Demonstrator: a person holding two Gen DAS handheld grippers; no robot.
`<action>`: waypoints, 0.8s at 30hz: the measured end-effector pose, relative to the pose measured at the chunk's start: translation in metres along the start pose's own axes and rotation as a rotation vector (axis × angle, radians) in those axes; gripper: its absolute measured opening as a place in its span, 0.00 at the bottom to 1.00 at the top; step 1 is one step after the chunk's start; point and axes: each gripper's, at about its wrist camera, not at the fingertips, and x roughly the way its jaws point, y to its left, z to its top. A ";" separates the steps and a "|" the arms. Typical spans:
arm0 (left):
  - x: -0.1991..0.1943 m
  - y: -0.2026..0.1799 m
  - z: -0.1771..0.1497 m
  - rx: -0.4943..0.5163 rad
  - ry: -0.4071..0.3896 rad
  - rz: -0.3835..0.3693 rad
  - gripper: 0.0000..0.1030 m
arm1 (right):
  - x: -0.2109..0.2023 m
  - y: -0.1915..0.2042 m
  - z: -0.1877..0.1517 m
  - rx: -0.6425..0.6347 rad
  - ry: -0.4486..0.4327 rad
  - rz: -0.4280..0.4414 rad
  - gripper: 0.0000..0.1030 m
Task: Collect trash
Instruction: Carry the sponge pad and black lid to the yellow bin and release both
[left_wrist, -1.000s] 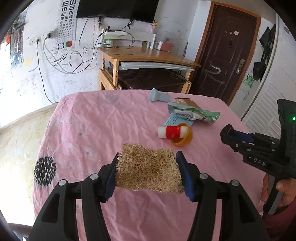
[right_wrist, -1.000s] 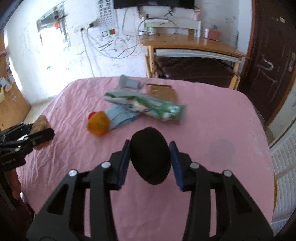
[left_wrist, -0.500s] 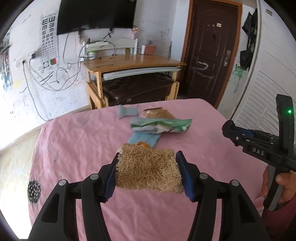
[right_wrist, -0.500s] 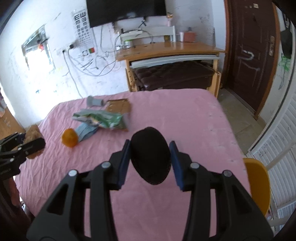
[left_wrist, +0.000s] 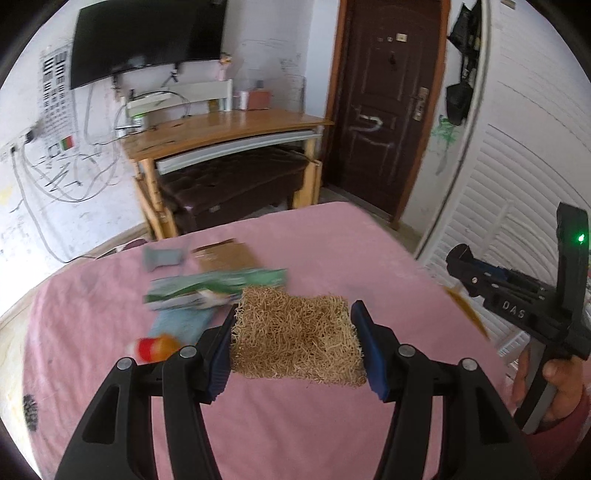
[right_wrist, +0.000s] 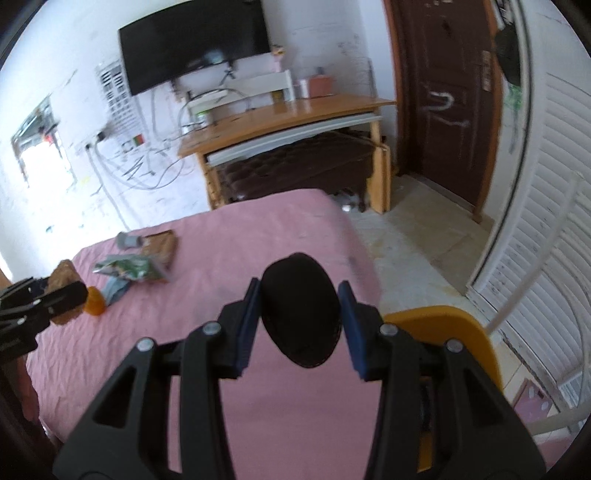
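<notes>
My left gripper (left_wrist: 293, 341) is shut on a tan fibrous scrub pad (left_wrist: 295, 336), held above the pink table (left_wrist: 295, 424). My right gripper (right_wrist: 300, 315) is shut on a black oval object (right_wrist: 300, 314), held over the table's right edge (right_wrist: 236, 369). On the table lie a green wrapper (left_wrist: 218, 288), a blue packet (left_wrist: 184, 321), a red-and-white tube with an orange cup (left_wrist: 155, 347), brown cardboard (left_wrist: 225, 254) and a grey cap-like piece (left_wrist: 160, 256). The right gripper shows in the left wrist view (left_wrist: 458, 262); the left gripper shows in the right wrist view (right_wrist: 70, 295).
An orange-yellow bin or chair (right_wrist: 465, 332) sits just past the table's right edge, below my right gripper. A wooden desk (left_wrist: 221, 136) with a dark bench stands behind the table. A brown door (left_wrist: 388, 107) and white louvred panels (left_wrist: 517, 177) are to the right.
Both grippers have swung to the right with their loads still held. The trash on the table has slid left in both views, and the orange-yellow object has come into the right wrist view.
</notes>
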 end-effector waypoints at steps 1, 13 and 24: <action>0.005 -0.011 0.003 0.009 0.008 -0.016 0.53 | -0.001 -0.007 -0.001 0.011 -0.003 -0.009 0.39; 0.040 -0.111 0.023 0.134 0.069 -0.125 0.53 | -0.001 -0.089 -0.018 0.111 0.001 -0.075 0.39; 0.073 -0.186 0.037 0.235 0.111 -0.165 0.53 | 0.024 -0.144 -0.043 0.243 0.082 -0.081 0.73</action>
